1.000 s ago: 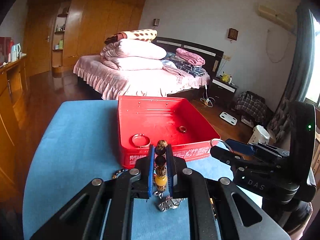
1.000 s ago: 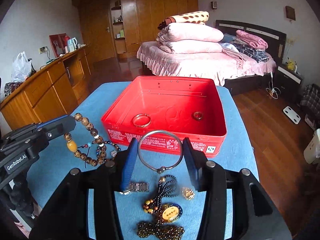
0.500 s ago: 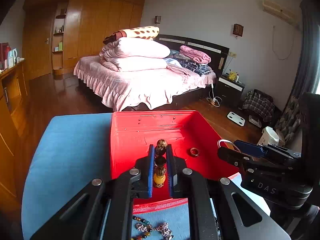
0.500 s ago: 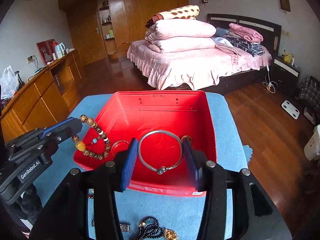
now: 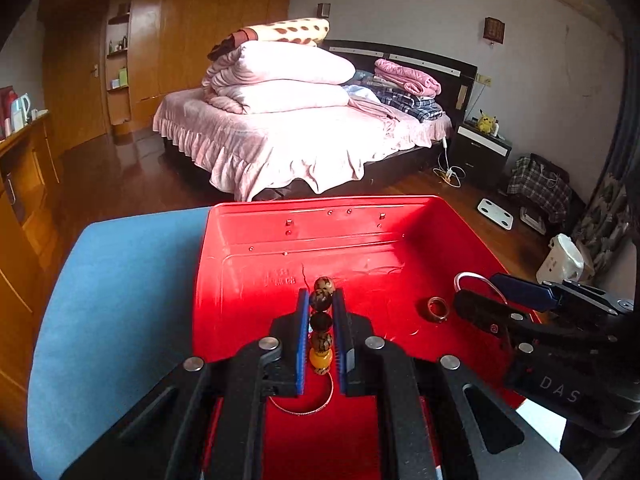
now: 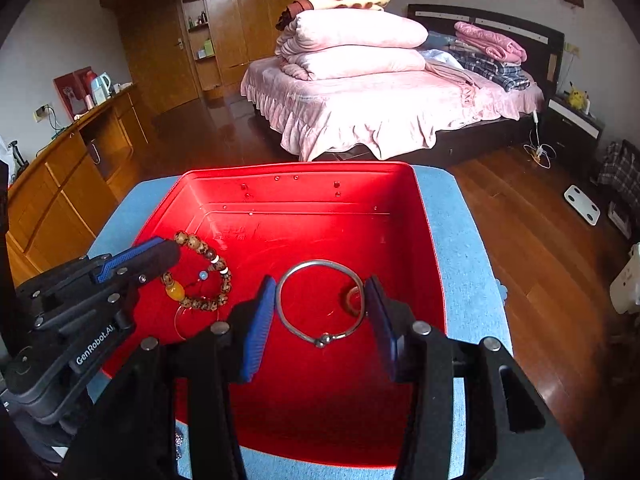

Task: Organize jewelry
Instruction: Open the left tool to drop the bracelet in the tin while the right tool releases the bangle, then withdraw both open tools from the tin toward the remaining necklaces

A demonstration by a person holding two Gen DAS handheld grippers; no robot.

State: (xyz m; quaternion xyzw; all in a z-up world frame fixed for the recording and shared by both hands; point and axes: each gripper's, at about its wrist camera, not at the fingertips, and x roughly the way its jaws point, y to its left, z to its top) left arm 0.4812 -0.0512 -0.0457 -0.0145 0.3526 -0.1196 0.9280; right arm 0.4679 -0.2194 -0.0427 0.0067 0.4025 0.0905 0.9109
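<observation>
Two grippers, both loaded, hanging over the red tin (image 6: 430, 240).

Left gripper (image 5: 320, 344) is pinching the bead bracelet (image 6: 200, 276), right gripper (image 6: 322, 312) is clamped across the silver bangle (image 6: 320, 300). If that bangle drops from up here it'll probably bounce or roll and knock the small ring (image 5: 437, 308) on the right.

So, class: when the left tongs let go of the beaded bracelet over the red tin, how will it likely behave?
The beaded bracelet droops from the left tongs, so it is probably floppy and will collapse. Its round beads may roll slightly; the red tin walls should contain them.
</observation>
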